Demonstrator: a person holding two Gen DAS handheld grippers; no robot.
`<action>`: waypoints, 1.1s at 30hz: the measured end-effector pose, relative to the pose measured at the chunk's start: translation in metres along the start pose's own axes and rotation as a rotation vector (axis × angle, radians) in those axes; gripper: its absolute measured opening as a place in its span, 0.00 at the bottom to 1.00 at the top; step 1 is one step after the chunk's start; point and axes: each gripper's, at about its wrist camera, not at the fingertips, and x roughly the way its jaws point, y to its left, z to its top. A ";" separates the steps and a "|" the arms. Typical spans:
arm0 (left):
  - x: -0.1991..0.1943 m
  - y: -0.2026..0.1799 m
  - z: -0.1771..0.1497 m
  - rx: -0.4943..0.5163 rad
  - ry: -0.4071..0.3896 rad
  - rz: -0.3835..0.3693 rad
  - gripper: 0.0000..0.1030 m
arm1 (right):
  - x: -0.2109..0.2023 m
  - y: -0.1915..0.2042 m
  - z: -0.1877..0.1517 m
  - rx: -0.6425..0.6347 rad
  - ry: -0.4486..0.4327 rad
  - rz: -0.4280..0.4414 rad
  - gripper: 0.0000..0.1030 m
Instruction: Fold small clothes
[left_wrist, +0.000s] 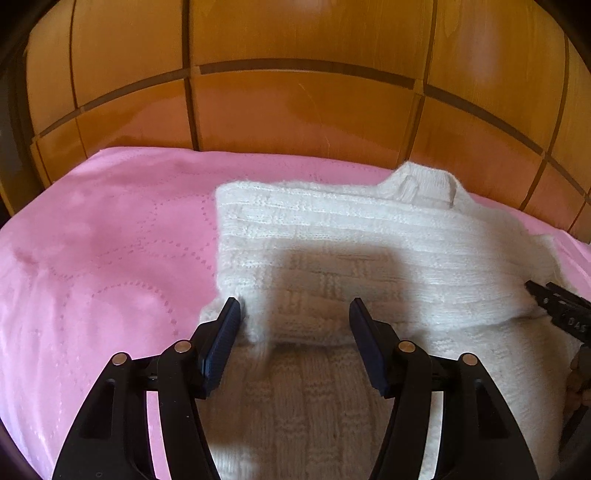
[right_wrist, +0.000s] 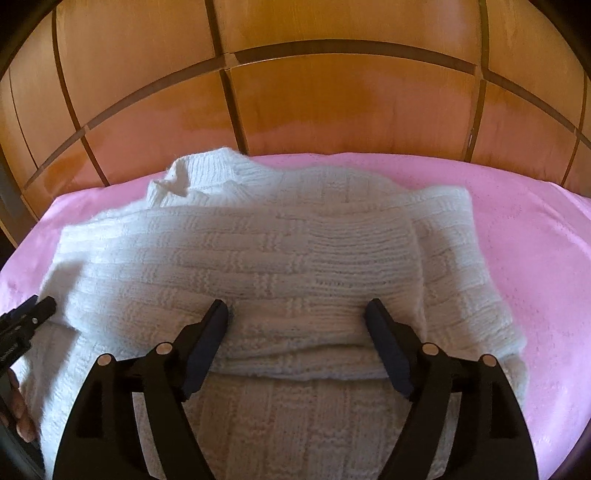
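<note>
A small white knitted sweater lies on a pink bedspread, its collar toward the wooden headboard, with a sleeve folded across its body. My left gripper is open and empty, its fingers either side of the folded sleeve's lower edge near the sweater's left side. In the right wrist view the sweater fills the middle, and my right gripper is open and empty over the folded layer's lower edge. Each gripper shows at the other view's edge: the right gripper and the left gripper.
A glossy wooden panelled headboard rises right behind the bed. The pink bedspread extends to the left and right of the sweater. A hand shows at the left edge of the right wrist view.
</note>
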 end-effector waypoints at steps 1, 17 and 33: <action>-0.003 0.000 -0.001 -0.005 -0.006 -0.006 0.73 | 0.000 0.001 0.001 -0.002 0.000 -0.002 0.76; -0.063 0.026 -0.051 -0.114 0.018 -0.053 0.74 | -0.037 -0.006 -0.015 0.057 0.025 0.003 0.98; -0.125 0.061 -0.153 -0.145 0.150 -0.067 0.74 | -0.137 -0.087 -0.135 0.109 0.124 0.019 0.98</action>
